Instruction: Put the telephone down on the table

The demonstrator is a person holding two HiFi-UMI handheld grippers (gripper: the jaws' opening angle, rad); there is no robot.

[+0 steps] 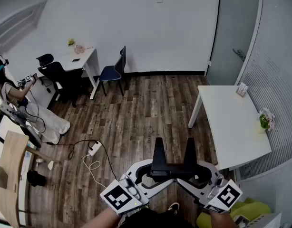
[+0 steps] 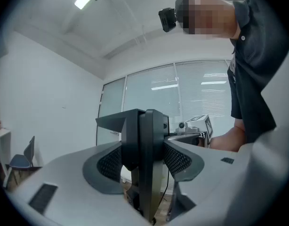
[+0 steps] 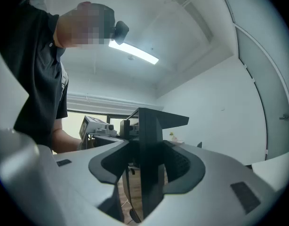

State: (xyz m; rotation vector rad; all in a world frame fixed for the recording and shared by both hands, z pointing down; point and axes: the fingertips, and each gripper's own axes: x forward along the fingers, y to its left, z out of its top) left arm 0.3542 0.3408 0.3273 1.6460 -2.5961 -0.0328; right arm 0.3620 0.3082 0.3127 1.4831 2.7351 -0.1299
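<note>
Telephone [image 1: 173, 163]: black, a low base with two uprights, held in the air close to the person's body over the wood floor [image 1: 136, 113], well apart from the white counter [image 1: 227, 122] at right. Left tongs [image 2: 143, 164] are clamped on one end of the base and right tongs [image 3: 147, 161] on the other, pads on both faces, tongs level and facing each other. It looks like stiff hard plastic, probably light, and smooth enough to slip. Best hold is low on the base from both ends, not the uprights. Flowers [image 1: 265, 121] sit near the counter's right edge, so set down on the bare part.
</note>
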